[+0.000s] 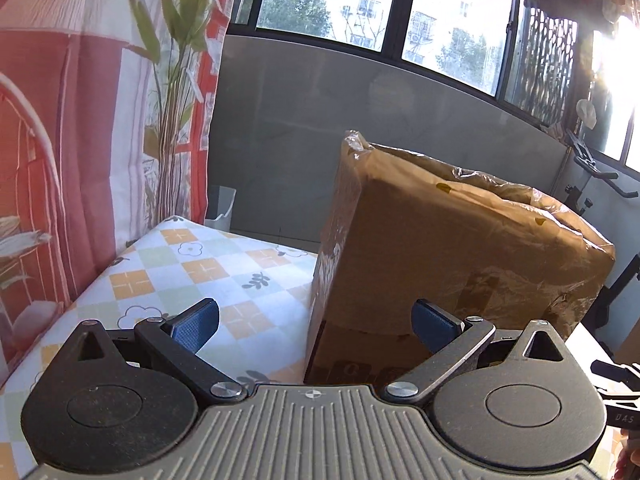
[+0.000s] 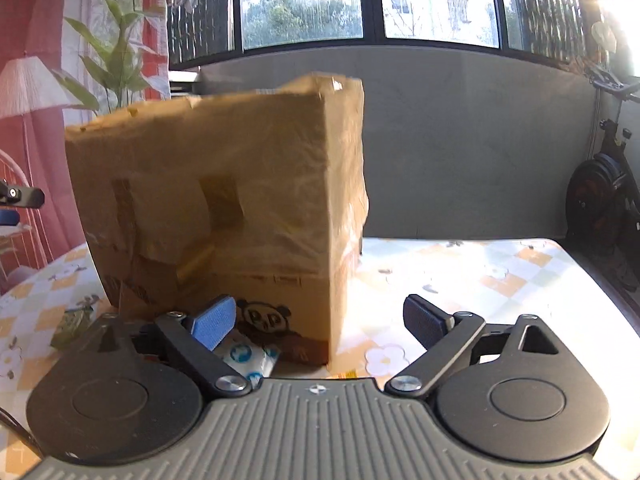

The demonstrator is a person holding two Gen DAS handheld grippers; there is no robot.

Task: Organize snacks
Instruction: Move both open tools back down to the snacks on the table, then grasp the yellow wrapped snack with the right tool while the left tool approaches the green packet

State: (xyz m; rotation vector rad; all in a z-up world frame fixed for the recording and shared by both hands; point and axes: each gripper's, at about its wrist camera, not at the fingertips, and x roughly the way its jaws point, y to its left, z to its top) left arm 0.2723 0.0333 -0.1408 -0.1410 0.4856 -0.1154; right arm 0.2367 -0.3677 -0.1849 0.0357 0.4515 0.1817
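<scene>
Right gripper (image 2: 318, 326) jaws released; snack packet (image 2: 250, 358) just below left pad, beside cardboard box (image 2: 224, 200). Left gripper (image 1: 316, 326) jaws released, empty.

Grey wall (image 2: 460, 140) under dark-framed windows (image 1: 360, 4); sun glare right; exercise bike (image 2: 608, 196) in corner.

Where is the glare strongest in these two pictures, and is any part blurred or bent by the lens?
Left wrist view: sun flare whitens the upper right window, and the window frame curves from fisheye distortion. Right wrist view: glare at the top right corner, and the tablecloth beside the cardboard box is washed out white; the box edges look slightly smeared.
</scene>
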